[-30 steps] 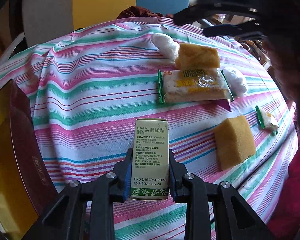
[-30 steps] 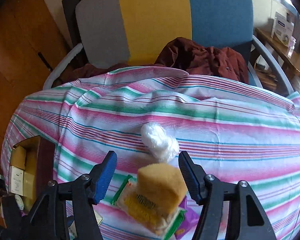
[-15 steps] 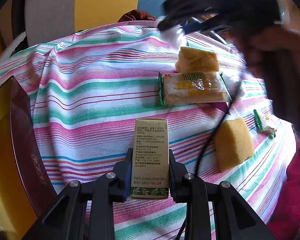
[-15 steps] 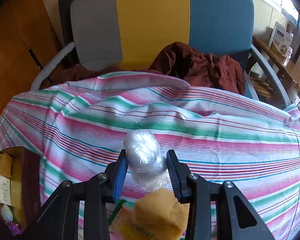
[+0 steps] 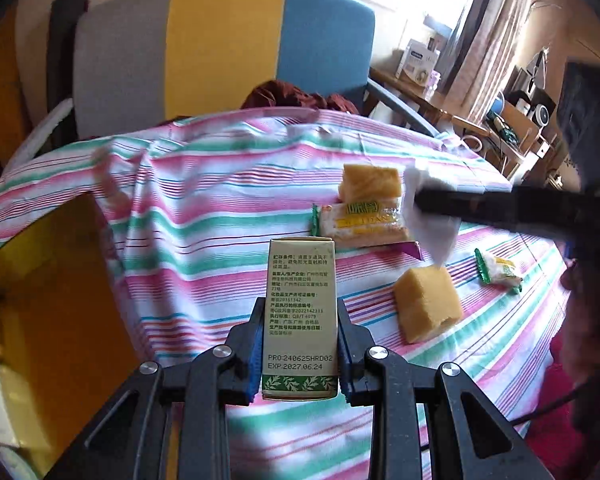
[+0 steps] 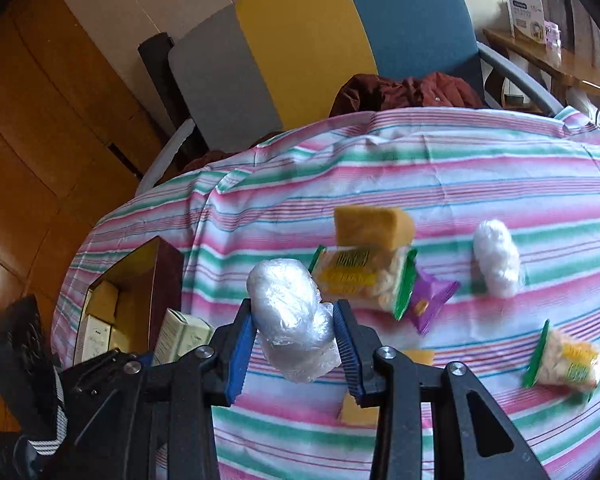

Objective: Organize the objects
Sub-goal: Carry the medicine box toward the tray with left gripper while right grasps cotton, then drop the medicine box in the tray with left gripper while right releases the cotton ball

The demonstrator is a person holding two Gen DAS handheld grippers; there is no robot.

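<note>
Crinkled plastic bundle (image 6: 290, 314) newly clamped, lifted by right gripper (image 6: 296, 354); left gripper (image 5: 299, 354) grips carton (image 5: 301, 312). Both box-bound (image 6: 162, 276), likely.

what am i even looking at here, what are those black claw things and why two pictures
There is no robot here. A person holds a two-finger tool in each hand, and each has a wide-angle camera looking along its fingers, so you get one picture per hand.

The left tool is clamped on a pale green carton. The right tool, whose fingers have just been closing, grips a ball of clear plastic wrap.

Both look down at a table under a striped cloth. On it lie two yellow sponges, a large cracker packet, a small one, a purple wrapper and a second white ball. An open box at the left already holds cartons.
</note>
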